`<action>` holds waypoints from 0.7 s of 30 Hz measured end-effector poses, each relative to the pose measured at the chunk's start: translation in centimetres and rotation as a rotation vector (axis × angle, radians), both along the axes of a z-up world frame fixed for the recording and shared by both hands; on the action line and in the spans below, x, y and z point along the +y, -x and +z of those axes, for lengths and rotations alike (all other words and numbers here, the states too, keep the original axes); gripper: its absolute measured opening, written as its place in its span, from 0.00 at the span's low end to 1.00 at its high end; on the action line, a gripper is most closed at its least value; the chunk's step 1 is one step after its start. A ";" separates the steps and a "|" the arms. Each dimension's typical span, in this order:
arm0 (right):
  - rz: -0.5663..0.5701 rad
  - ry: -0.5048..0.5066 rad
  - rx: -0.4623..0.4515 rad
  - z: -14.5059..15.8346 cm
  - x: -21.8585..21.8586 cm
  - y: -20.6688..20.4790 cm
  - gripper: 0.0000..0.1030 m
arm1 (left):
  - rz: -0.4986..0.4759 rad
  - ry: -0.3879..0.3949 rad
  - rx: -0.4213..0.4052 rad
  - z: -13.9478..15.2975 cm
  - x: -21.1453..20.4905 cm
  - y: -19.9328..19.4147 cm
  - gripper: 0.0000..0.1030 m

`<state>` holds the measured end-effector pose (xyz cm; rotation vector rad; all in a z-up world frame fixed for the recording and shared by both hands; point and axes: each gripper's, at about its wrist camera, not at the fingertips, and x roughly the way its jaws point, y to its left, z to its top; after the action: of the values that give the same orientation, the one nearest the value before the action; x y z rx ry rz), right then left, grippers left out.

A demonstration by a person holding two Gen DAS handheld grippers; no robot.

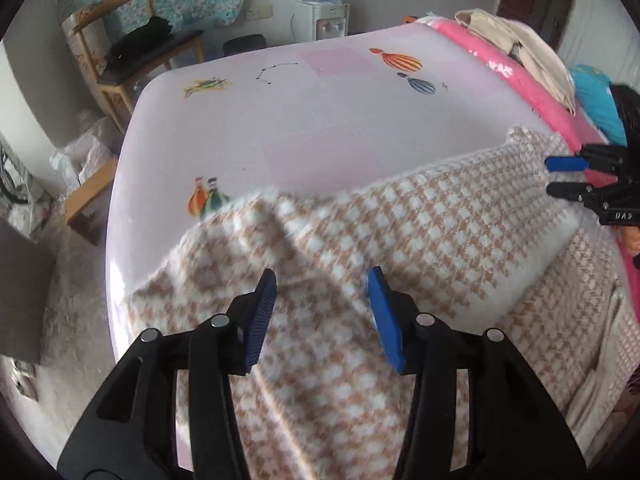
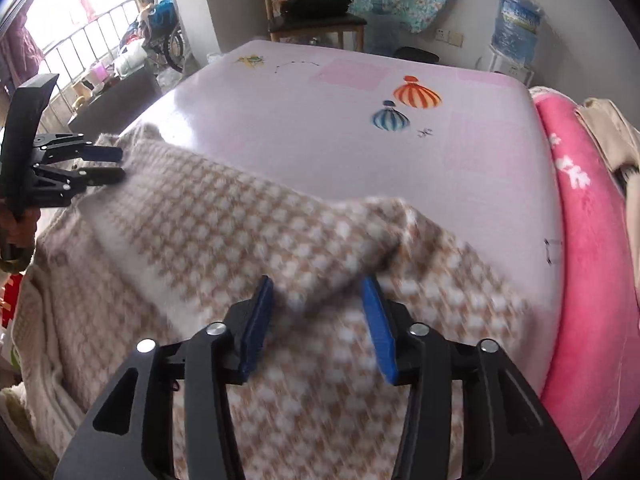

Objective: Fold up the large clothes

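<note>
A large beige-and-white houndstooth knit garment (image 1: 420,220) (image 2: 224,220) lies on a bed with a pale pink balloon-print sheet (image 1: 320,112) (image 2: 340,152), one thick layer folded over a thinner one. My left gripper (image 1: 322,272) hovers over its left part, open, with a raised fold of cloth below the gap and the blue pads clear of it. It also shows at the left edge of the right wrist view as the left gripper (image 2: 121,165), by the garment's far corner. My right gripper (image 2: 317,280) is open above a hump of the fabric, and in the left wrist view the right gripper (image 1: 554,177) shows at the right edge.
A pink fleece blanket (image 2: 580,208) (image 1: 520,80) runs along the bed's right side with beige clothing (image 1: 516,44) piled on it. Beyond the bed stand a wooden chair (image 1: 132,60) holding dark clothes and a water dispenser (image 1: 322,8). The floor drops off at the bed's left edge.
</note>
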<state>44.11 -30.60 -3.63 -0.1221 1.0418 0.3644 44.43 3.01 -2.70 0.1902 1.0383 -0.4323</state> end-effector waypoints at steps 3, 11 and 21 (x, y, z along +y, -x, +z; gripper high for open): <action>-0.069 0.094 -0.020 1.8 -0.9 1.0 0.45 | 0.034 -0.014 -0.079 2.4 1.5 1.2 0.42; 0.080 0.012 -0.122 4.0 7.5 1.0 0.45 | -0.144 -0.043 -0.158 3.4 -6.8 4.0 0.42; 0.019 0.119 -0.045 1.6 6.5 8.0 0.45 | -0.100 -0.116 -0.163 2.9 -4.4 9.0 0.46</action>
<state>36.13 -24.08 -2.05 -0.2461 1.0184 0.3153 35.41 -1.38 0.18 0.3758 0.8968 -0.4395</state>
